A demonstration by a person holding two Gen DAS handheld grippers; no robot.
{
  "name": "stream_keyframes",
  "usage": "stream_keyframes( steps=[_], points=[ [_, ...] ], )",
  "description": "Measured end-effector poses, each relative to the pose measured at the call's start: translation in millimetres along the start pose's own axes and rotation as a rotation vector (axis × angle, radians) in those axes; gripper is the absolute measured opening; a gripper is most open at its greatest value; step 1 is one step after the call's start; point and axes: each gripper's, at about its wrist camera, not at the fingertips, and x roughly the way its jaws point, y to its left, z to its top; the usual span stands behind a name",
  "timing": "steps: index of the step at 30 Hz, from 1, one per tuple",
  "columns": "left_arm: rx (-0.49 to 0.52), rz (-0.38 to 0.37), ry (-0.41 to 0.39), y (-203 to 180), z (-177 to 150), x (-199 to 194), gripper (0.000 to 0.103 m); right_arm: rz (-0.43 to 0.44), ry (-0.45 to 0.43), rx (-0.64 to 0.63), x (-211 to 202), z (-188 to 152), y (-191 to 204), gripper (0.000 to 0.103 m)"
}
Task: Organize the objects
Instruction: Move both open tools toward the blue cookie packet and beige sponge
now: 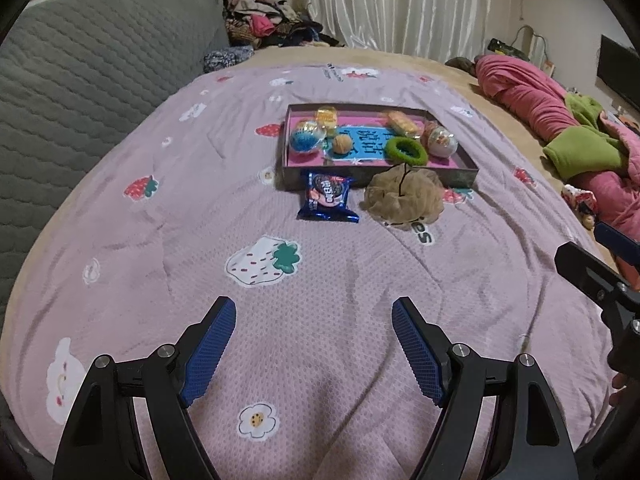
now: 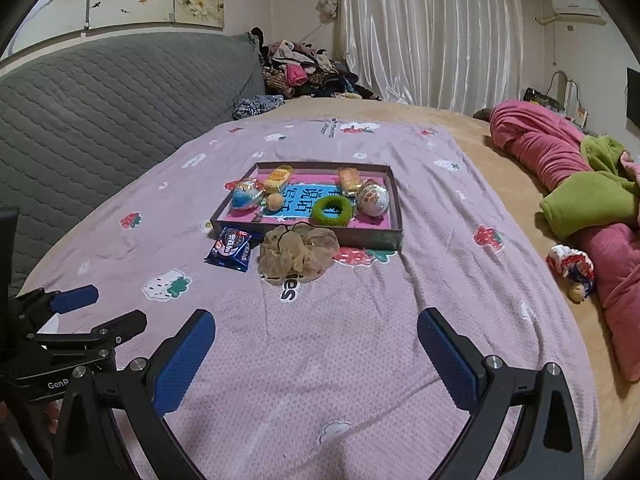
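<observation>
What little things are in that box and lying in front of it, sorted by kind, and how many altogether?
Toy capsule eggs: 2, blue egg and red-and-white egg, in the box
Wrapped yellow snacks: 2, left snack, right snack
Walnut-like ball: 1
Hair scrunchies: 2, green scrunchie in the box, beige scrunchie outside
Blue cookie packet: 1, outside
Total: 8

— Where's the box (image 2: 306,236)?
— Mid-blanket (image 2: 360,340), toward its far edge.
— What's in it?
— Egg (image 2: 246,194) at the left wall, nut (image 2: 275,201) just right of it, ring (image 2: 332,210) by the near wall, another egg (image 2: 374,200) at the right.
— And outside?
— Packet (image 2: 230,249) and scrunchie (image 2: 298,254) on the blanket before the near wall, packet left.
</observation>
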Motion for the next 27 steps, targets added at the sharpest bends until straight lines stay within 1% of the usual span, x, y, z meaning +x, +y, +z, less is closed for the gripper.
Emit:
stream_keyframes(
  steps=[6,16,23,27],
  points=[
    [0.004,-0.010,0.038,-0.7,-3.3,18.8,0.081,0.006,0.021,0.009,17.0,-5.2,-3.7,0.102],
    [0.006,-0.022,0.045,-5.3,-1.7,29.9,0.081,0.011,0.064,0.012,35.9,-11.5,-8.2,0.102],
    [0.001,-0.022,0.062,-5.3,2.2,43.0,0.081,0.024,0.080,0.009,49.4,-7.5,-8.0,0.102],
    [0.001,-0.013,0.053,-6.7,10.7,51.5,0.081,0.023,0.079,0.001,58.0,-3.1,-7.1,0.102]
  ],
)
